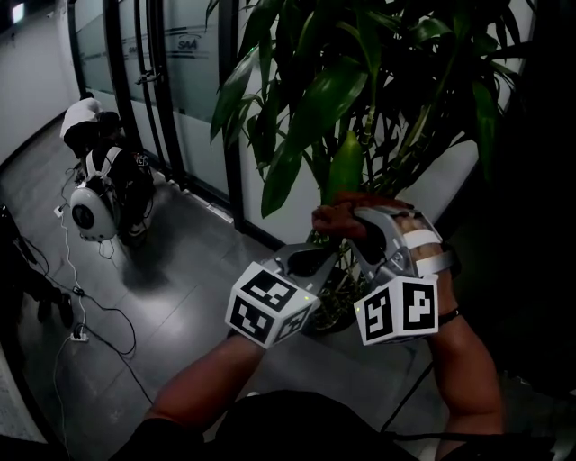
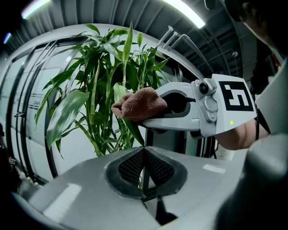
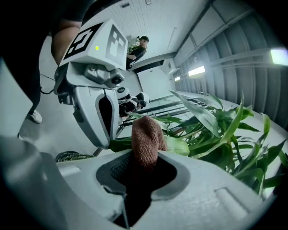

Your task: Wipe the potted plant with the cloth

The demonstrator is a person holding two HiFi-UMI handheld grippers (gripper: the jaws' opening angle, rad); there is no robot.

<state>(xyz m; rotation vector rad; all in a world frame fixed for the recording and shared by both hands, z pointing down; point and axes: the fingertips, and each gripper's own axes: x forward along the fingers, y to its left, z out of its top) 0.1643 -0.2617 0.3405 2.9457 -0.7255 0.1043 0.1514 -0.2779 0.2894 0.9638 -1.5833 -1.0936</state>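
the right gripper (image 3: 143, 170) is clamped shut on a reddish-brown cloth (image 3: 146, 137). the cloth's bunched end pokes out past the jaws and lies against a broad pale leaf (image 3: 182, 147) of the plant (image 1: 360, 81). the left gripper (image 2: 144, 155) is closed almost flat on that same leaf, pinching it edge-on. pale lettering (image 1: 186, 43) on the glass door (image 1: 180, 99) is too blurred to read.

Office corridor: frosted glass partitions (image 1: 189, 90), grey tiled floor (image 1: 202, 261), ceiling strip lights (image 2: 186, 12).
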